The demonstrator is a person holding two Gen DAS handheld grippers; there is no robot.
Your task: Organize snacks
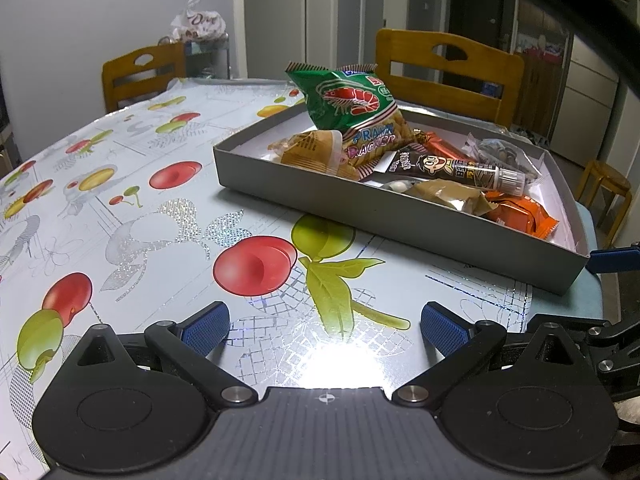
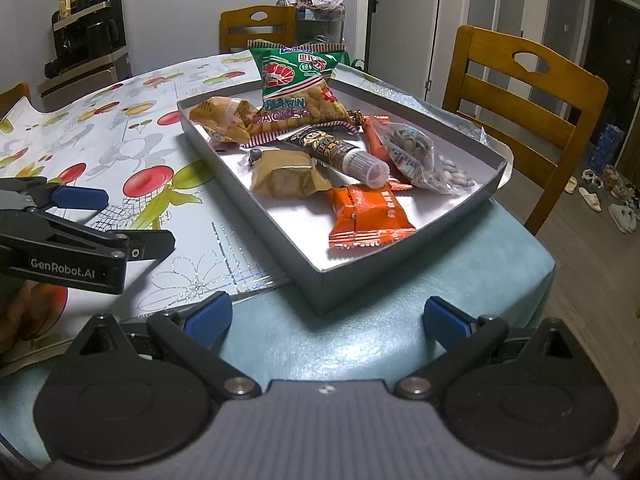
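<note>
Snacks (image 2: 320,152) piled in grey tray (image 2: 256,232) — lower packets half hidden; both hand-held grippers (image 1: 325,324) (image 2: 327,318) wide apart, empty.

Grey walls, wooden chairs (image 2: 524,120), fruit-print tablecloth (image 1: 120,208), shoes (image 2: 600,196) on wood floor.

A grey tray (image 2: 256,216) holds the snacks. The green prawn cracker bag (image 2: 298,88) leans at its far end. An orange packet (image 2: 366,216) lies nearest its front corner.

You see a glossy plastic cloth (image 1: 168,208) on the counter, a matt cardboard box (image 2: 256,216), shiny foil snack packets (image 2: 366,216), and varnished wooden chairs (image 2: 520,92) upper right.
</note>
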